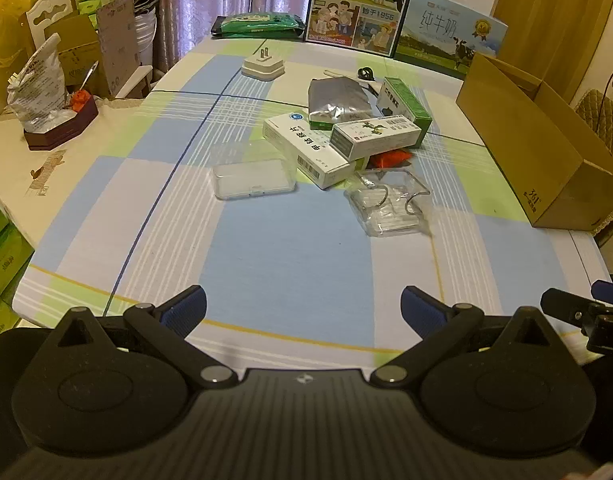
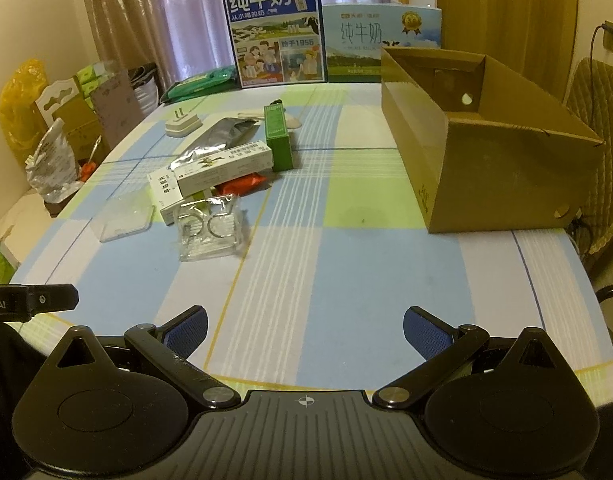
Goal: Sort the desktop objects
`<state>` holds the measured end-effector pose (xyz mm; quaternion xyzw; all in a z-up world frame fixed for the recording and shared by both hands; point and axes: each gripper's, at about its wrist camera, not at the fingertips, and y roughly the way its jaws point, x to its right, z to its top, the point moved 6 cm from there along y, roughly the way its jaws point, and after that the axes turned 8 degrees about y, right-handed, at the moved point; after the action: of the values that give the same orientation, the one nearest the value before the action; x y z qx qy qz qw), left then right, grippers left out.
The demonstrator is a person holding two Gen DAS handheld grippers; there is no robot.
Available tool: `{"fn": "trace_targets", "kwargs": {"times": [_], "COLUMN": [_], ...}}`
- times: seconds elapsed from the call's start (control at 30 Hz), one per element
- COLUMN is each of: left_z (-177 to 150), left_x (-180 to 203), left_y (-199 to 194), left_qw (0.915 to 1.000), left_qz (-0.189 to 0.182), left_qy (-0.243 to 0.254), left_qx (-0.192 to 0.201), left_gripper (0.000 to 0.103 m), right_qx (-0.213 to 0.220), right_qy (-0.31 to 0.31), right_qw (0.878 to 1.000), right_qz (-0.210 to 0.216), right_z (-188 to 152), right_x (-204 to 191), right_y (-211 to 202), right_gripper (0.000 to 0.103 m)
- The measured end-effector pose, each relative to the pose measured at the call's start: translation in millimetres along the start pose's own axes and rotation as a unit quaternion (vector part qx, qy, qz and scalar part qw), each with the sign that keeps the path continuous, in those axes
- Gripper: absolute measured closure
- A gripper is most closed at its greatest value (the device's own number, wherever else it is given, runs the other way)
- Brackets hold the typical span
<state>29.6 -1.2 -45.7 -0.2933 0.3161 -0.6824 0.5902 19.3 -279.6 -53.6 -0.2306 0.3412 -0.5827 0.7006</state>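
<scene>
A heap of small items lies mid-table: a white medicine box (image 1: 306,148) (image 2: 164,190), a white box with a plant print (image 1: 374,136) (image 2: 226,166), a green box (image 1: 406,108) (image 2: 278,138), a silver foil pouch (image 1: 338,98) (image 2: 218,136), a red packet (image 1: 390,158) (image 2: 242,183), a clear flat case (image 1: 252,178) (image 2: 124,216) and a clear pack with metal rings (image 1: 390,204) (image 2: 210,232). An open cardboard box (image 1: 534,140) (image 2: 486,144) stands on the right. My left gripper (image 1: 302,312) and right gripper (image 2: 304,332) hover open over the near edge, holding nothing.
A white plug adapter (image 1: 264,66) (image 2: 184,124) and a green wipes pack (image 1: 258,24) lie toward the back. Two milk cartons (image 2: 278,32) stand at the far edge. Boxes and bags crowd a side table (image 1: 46,92) on the left. A chair (image 2: 598,120) stands at right.
</scene>
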Motion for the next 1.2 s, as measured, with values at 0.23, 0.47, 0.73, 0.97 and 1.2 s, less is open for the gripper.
{"fn": "trace_targets", "kwargs": {"times": [0.23, 0.47, 0.73, 0.97, 1.2], "left_z": [-0.5, -1.8, -3.0, -3.2, -5.0], "left_x": [0.4, 0.4, 0.3, 0.5, -2.7], "left_y": [0.6, 1.4, 1.8, 2.0, 4.7], "left_qw": [1.0000, 1.0000, 1.0000, 1.0000, 0.9999], "left_qz": [-0.001, -0.001, -0.003, -0.004, -0.010], "left_qy": [-0.001, -0.002, -0.002, -0.002, -0.006], "left_qx": [-0.001, -0.002, -0.004, -0.004, -0.005], "left_gripper": [0.001, 0.001, 0.001, 0.001, 0.001], "right_qx": [-0.002, -0.003, -0.006, -0.008, -0.014], "right_qy": [0.001, 0.001, 0.001, 0.001, -0.001], "right_qw": [1.000, 1.000, 1.000, 1.000, 1.000], "right_qz": [0.000, -0.001, -0.001, -0.002, -0.002], "right_z": [-0.8, -1.3, -3.5, -4.9, -6.5], "right_x": [0.2, 0.6, 1.0, 1.1, 0.8], "right_y": [0.3, 0.9, 2.9, 4.6, 7.0], "right_gripper": [0.002, 0.002, 0.002, 0.002, 0.002]}}
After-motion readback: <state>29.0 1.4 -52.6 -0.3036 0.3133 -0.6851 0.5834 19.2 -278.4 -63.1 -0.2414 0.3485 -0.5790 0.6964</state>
